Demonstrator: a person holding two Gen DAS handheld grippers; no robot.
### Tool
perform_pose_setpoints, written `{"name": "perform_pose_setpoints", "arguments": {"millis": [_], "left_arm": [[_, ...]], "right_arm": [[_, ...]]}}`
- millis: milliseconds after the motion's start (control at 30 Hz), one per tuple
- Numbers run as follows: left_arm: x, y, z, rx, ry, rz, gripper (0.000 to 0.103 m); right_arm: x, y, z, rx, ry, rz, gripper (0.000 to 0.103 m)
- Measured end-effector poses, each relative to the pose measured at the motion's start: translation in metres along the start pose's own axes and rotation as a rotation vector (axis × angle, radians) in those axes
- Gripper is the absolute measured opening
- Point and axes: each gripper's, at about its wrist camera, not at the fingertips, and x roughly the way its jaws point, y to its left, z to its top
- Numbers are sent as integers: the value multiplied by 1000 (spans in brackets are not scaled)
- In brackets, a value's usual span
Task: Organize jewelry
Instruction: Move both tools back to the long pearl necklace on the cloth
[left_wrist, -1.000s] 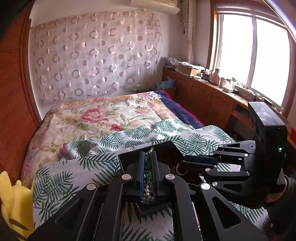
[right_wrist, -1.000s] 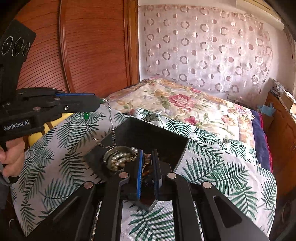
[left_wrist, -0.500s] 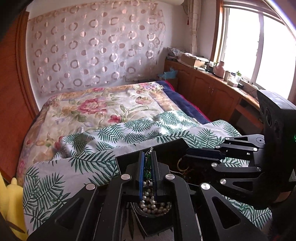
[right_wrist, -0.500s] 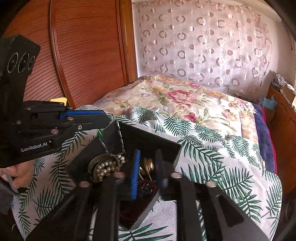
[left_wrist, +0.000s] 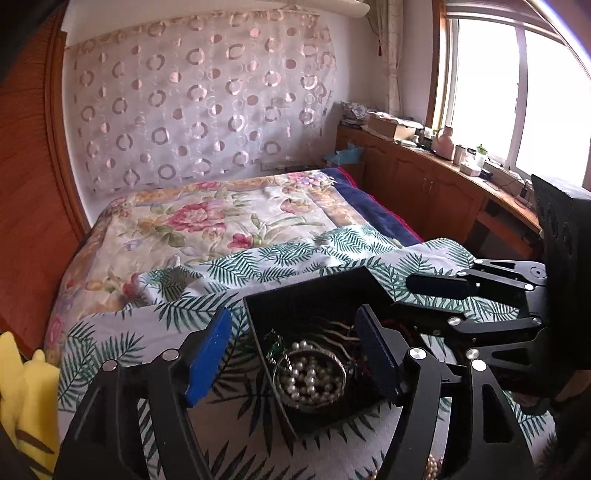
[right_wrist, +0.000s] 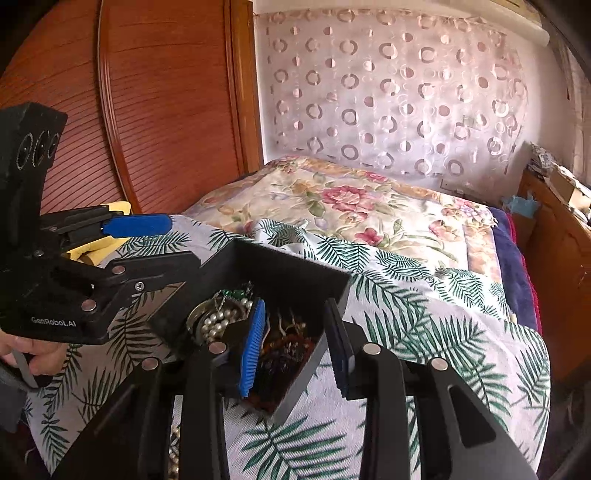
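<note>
A black jewelry box (left_wrist: 314, 291) sits on the leaf-print cloth (left_wrist: 110, 332). Inside it lie a ring dish of pearls (left_wrist: 310, 380) and a chain with green stones (left_wrist: 275, 347). My left gripper (left_wrist: 291, 354) hangs over the box with its jaws opening wide and nothing between the pads. From the right wrist view the box (right_wrist: 295, 258), pearls (right_wrist: 221, 319) and green chain (right_wrist: 234, 293) show too. The jaws of my right gripper (right_wrist: 295, 347) are opening, one pad inside the box and one outside its right wall, touching neither. The left gripper (right_wrist: 166, 245) reaches in from the left.
A yellow soft toy (left_wrist: 22, 376) lies at the cloth's left edge. A floral bedspread (left_wrist: 221, 214) stretches behind, with a wooden headboard (right_wrist: 166, 110) on the left. Wooden cabinets (left_wrist: 424, 184) run under the window. Loose pearls (left_wrist: 432, 469) lie by the near edge.
My left gripper went from shut on the green-stone chain to wide open, and the chain now lies in the box. The right gripper's jaws have spread apart.
</note>
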Motion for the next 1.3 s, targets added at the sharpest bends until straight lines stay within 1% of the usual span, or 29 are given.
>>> {"name": "perform_pose_setpoints", "arguments": {"millis": [33, 67, 133, 300, 333, 367, 433, 567, 700, 900, 967, 1000, 1033, 1100, 1133, 1167, 1300], "left_arm": [[-1, 0, -2, 0, 2, 6, 83], [-5, -1, -5, 2, -4, 25, 90], [-11, -2, -11, 4, -15, 34, 92], [-23, -6, -29, 5, -5, 37, 95], [-25, -7, -32, 6, -3, 37, 95], [-27, -9, -37, 6, 3, 35, 95], [-32, -10, -46, 5, 14, 27, 95], [-42, -12, -68, -2, 28, 13, 95], [-47, -16, -90, -15, 59, 1, 95], [-54, -33, -121, -12, 105, -51, 95], [-57, -39, -132, -11, 127, -83, 87], [-57, -42, -137, -10, 144, -97, 82], [-57, -45, -142, -6, 157, -105, 78], [-60, -49, -149, 9, 170, -108, 74], [-61, -50, -151, 14, 173, -106, 74], [-62, -50, -151, 15, 174, -104, 74], [-68, -49, -153, 12, 169, -101, 74]], "right_arm": [[-3, 2, -4, 2, -2, -3, 35], [-7, 3, -7, 6, -3, -7, 35], [-14, 5, -14, 12, -4, -13, 35], [-31, 11, -33, 24, -4, -27, 36], [-35, 12, -37, 27, -3, -31, 36], [-39, 13, -43, 30, 0, -35, 41], [-47, 17, -53, 35, 3, -42, 46], [-58, 22, -74, 54, 16, -49, 46], [-64, 31, -98, 68, 42, -40, 46], [-71, 42, -126, 83, 66, -14, 46], [-71, 45, -130, 83, 72, -4, 46], [-70, 47, -130, 79, 74, 3, 46], [-68, 48, -130, 73, 79, 12, 46], [-64, 51, -126, 55, 88, 20, 44], [-62, 53, -125, 43, 94, 24, 37], [-58, 55, -124, 32, 103, 31, 35], [-43, 59, -122, 15, 148, 50, 32]]}}
